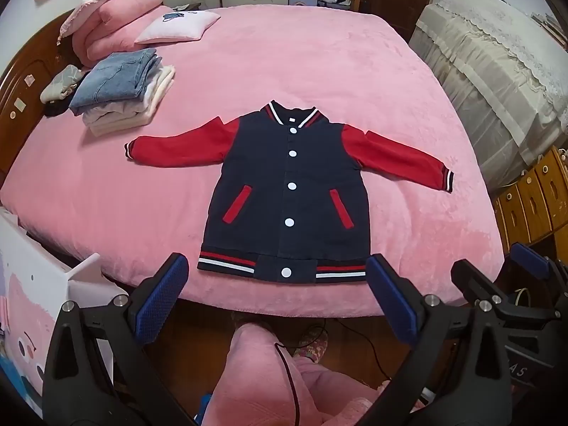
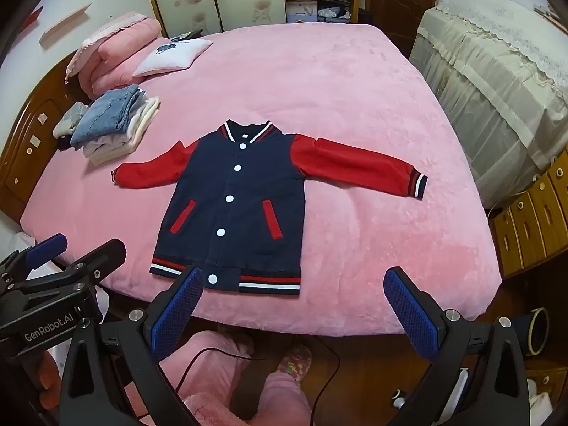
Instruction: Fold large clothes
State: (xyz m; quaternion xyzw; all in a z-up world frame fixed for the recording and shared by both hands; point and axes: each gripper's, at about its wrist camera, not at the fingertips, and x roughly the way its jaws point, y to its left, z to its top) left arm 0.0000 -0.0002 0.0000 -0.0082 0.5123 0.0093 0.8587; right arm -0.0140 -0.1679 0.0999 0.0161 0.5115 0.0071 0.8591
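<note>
A blue and red jacket lies flat on the pink bed, front side up, snapped shut with 5 white buttons. Its 2 red sleeves stick out to the sides. The bottom band is near the bed's front edge. The left hand-held gripper hangs just above that edge with its blue pads wide apart and nothing between them. The right hand-held gripper is beside it, also wide apart and empty. A pile of folded clothes sits far back by the pink pillows.
</note>
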